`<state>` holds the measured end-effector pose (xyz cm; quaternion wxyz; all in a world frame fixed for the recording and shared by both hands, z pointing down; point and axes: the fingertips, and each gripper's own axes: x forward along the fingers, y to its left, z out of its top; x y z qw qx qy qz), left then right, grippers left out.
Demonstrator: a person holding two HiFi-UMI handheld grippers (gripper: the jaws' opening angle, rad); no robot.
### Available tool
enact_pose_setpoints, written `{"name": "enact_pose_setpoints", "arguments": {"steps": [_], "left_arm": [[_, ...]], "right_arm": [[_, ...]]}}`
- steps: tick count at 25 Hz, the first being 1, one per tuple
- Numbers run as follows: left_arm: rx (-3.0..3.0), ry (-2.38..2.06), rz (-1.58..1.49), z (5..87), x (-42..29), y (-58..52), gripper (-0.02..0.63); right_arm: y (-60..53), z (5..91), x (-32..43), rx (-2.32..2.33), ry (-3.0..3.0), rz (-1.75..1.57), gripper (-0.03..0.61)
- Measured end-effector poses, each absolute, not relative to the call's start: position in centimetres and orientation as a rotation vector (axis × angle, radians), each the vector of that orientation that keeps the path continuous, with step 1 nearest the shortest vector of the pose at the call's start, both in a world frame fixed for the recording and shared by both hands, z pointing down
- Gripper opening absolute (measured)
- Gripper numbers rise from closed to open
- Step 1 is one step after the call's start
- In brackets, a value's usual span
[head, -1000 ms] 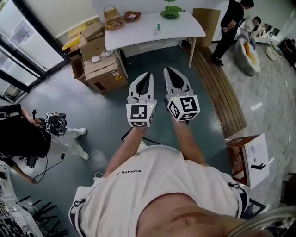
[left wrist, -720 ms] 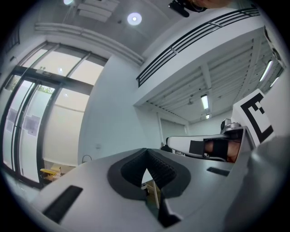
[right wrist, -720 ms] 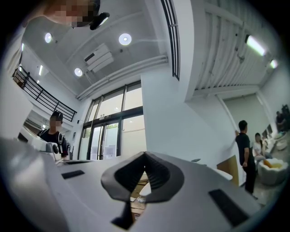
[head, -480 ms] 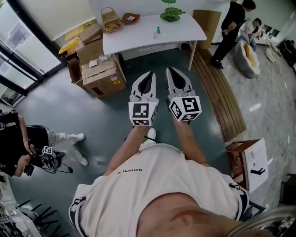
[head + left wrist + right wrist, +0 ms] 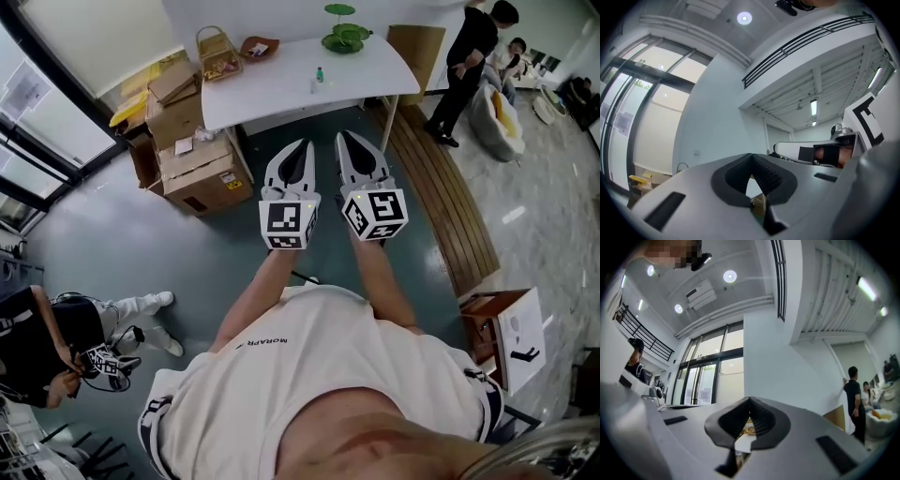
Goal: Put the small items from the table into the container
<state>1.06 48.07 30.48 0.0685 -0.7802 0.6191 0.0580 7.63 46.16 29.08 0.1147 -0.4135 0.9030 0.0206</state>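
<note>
The person's white shirt [image 5: 319,375] bears the small print "MORAPR".

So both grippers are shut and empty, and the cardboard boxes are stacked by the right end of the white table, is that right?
Not quite: the cardboard boxes are stacked by the left end of the white table, as the head view shows. The rest holds: the left gripper and the right gripper are both shut and empty.
</note>
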Motion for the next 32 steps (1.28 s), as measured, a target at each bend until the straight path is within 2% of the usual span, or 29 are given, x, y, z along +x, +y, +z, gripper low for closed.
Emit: {"name": "enact_pose_setpoints", "arguments": {"steps": [12,21,32], "left_arm": [[-2.360,1.857,0.201,30.1,-4.1,39.2,0.005],[-2.389,1.854,0.161,32.4,-4.4,31.5,0.005],[-2.365,1.894,0.098,35.2,-2.8,13.7,0.005]], "right_arm": [[37.6,28.8,2.7,-1.248,2.657,0.084,0.011],[29.7,30.8,2.6,-1.296,2.651,0.045,0.011],[11.4,33.4,4.4,-1.271,2.658,0.036,0.011]]}}
